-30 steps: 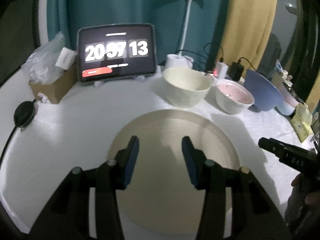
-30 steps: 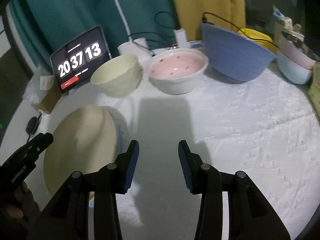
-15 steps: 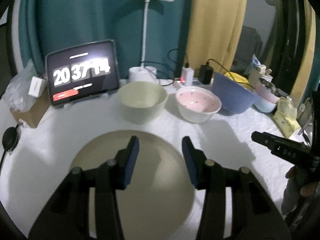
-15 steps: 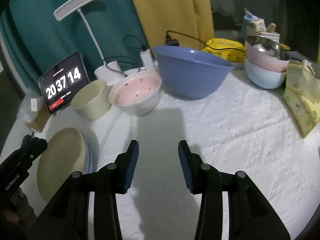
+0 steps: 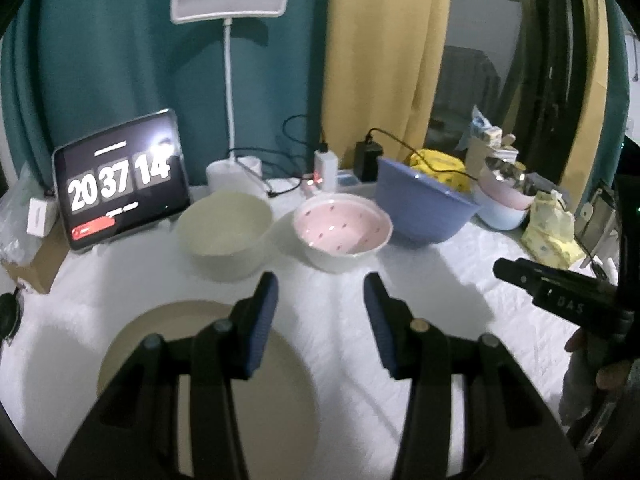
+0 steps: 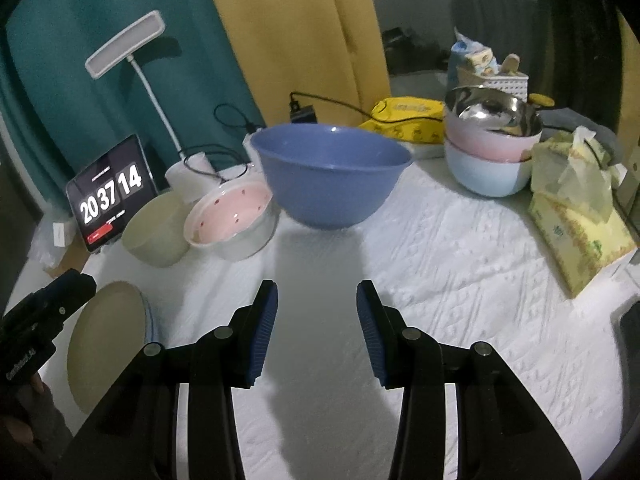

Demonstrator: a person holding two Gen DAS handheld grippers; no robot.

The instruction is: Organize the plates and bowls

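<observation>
Both my grippers hover empty over the table [image 6: 460, 264].
My left gripper [image 5: 320, 316] and right gripper [image 6: 316, 320] have fingers apart; the beige plate [image 5: 208, 364] lies near the left edge.

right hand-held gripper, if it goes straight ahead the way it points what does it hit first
Probably the blue bowl. The right hand-held gripper is open and empty, with only bare white tablecloth between its fingers and that bowl. Depth is hard to judge; angled lower, it would meet the cloth first.
</observation>
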